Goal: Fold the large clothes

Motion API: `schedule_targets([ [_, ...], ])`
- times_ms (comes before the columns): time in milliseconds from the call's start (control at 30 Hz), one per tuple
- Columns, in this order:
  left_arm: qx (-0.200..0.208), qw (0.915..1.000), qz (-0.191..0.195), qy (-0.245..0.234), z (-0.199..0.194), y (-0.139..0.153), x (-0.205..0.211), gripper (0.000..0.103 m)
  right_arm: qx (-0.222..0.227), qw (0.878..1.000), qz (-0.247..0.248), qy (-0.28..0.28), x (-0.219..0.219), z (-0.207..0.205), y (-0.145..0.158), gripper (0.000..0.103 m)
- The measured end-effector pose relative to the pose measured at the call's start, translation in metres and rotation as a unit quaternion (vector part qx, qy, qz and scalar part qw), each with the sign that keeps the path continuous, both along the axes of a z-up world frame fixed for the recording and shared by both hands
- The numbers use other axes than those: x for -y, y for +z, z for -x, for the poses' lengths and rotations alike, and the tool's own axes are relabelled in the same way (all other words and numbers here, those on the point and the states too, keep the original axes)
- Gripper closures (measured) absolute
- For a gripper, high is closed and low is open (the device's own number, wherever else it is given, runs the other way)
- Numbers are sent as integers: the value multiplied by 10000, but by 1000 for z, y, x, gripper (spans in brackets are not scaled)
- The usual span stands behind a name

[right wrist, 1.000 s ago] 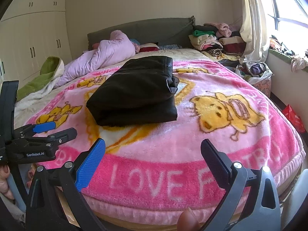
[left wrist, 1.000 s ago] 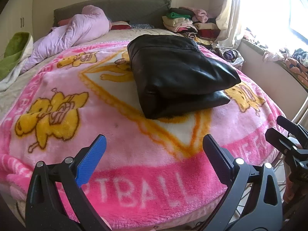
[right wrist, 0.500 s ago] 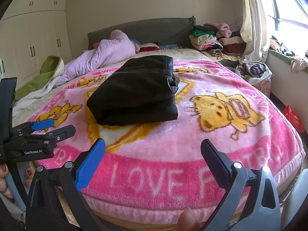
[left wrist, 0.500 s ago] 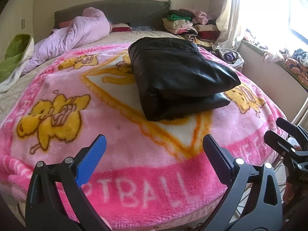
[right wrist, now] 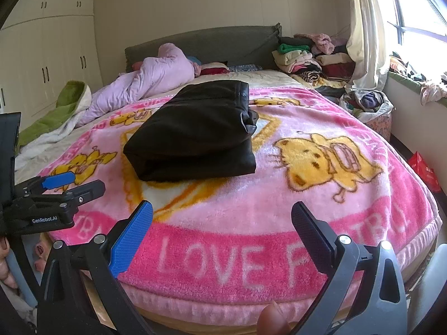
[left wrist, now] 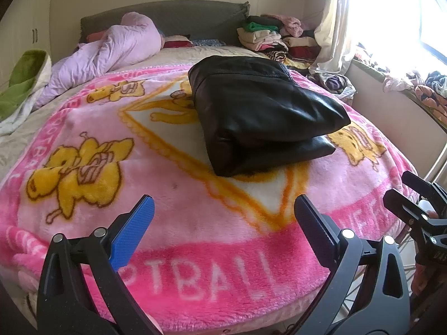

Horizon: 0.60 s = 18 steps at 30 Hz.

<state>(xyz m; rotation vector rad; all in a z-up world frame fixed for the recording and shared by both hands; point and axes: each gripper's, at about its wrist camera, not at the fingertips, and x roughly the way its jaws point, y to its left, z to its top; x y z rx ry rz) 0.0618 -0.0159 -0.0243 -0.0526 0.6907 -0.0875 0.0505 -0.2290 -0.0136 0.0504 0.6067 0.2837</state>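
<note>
Black jacket (left wrist: 259, 114) lay folded at frame centre on the pink blanket (left wrist: 173, 167). Left gripper (left wrist: 223, 223) sat at the lower edge, fingers spread wide, empty. Right gripper (right wrist: 222, 229) likewise released, holding nothing, well short of the jacket.

"love" on blanket (right wrist: 279, 195), "genrobot.ai" on left gripper (right wrist: 74, 185)

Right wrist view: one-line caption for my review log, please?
Open right hand-held gripper hovers at the bed's foot, short of the folded black jacket lying on the pink cartoon blanket.
</note>
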Motion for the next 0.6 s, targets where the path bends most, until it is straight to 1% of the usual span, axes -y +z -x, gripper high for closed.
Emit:
schedule_targets([
  [600,16,10000,-10,37,0,2,-5,9,-21,10000,7,10,-1,0,0,4],
])
